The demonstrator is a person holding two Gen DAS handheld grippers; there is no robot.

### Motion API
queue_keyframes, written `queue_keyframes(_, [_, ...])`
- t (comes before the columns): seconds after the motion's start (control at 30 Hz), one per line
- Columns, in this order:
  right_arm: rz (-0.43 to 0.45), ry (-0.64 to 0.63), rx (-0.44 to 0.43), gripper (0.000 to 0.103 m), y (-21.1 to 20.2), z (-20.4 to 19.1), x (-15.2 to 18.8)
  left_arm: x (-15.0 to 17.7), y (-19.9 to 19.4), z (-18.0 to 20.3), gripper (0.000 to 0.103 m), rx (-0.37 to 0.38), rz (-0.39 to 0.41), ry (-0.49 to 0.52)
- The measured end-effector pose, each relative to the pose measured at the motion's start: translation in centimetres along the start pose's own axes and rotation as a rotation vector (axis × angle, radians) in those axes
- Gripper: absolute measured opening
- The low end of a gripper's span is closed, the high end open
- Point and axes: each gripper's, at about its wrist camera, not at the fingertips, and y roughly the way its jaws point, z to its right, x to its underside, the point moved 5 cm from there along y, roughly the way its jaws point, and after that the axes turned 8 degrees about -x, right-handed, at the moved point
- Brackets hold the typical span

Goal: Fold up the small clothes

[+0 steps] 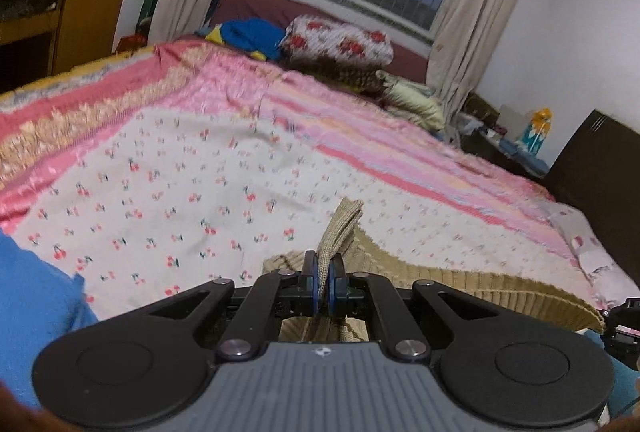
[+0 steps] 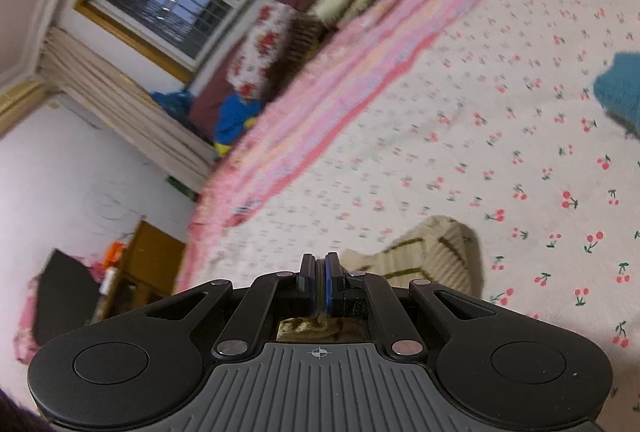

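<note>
A small beige knitted garment (image 1: 460,284) hangs between my two grippers above the cherry-print bedspread (image 1: 180,183). My left gripper (image 1: 323,282) is shut on a ribbed edge of it, which sticks up between the fingers. My right gripper (image 2: 320,282) is shut on another part of the same garment (image 2: 436,256), whose cream knit with dark stripes bulges to the right of the fingers. The right gripper shows at the right edge of the left wrist view (image 1: 624,328).
A blue cloth (image 1: 36,312) lies at the near left, and it also shows as a teal cloth in the right wrist view (image 2: 618,91). Floral pillow (image 1: 340,39) and piled clothes sit at the bed's far end. A wooden cabinet (image 1: 68,15) stands left.
</note>
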Motion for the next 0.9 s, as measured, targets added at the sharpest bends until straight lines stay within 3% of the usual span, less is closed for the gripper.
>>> queue_keyframes(0.37, [0.001, 0.06, 0.115, 0.005, 1.9, 4.7, 0.0, 1.4, 4.2, 0.4, 0.013, -0.049, -0.082, 0.034])
queue_keyframes(0.47, [-0.02, 0.102, 0.108, 0.012, 2.4, 5.1, -0.1, 1.3, 4.4, 0.0, 0.013, -0.076, -0.081, 0.002])
queue_keyframes(0.57, [-0.007, 0.097, 0.101, 0.027, 1.7, 4.9, -0.1, 0.9, 3.6, -0.7, 0.014, -0.069, -0.061, -0.037])
queue_keyframes(0.63, [-0.016, 0.062, 0.103, 0.033, 1.1, 4.6, 0.3, 0.6, 2.9, -1.1, 0.019, -0.077, -0.042, -0.044])
queue_keyframes(0.77, [-0.091, -0.043, 0.135, 0.033, 0.3, 4.0, 2.5, 1.0, 0.4, -1.9, 0.025, -0.047, -0.037, -0.072])
queue_keyframes(0.83, [-0.13, -0.094, 0.151, 0.033, 0.1, 3.7, 3.9, 1.7, -0.9, -2.1, 0.037, -0.024, -0.042, -0.08])
queue_keyframes(0.9, [-0.156, -0.157, 0.182, 0.035, 0.2, 3.4, 5.0, 2.8, -1.8, -2.4, 0.037, -0.018, -0.054, -0.075])
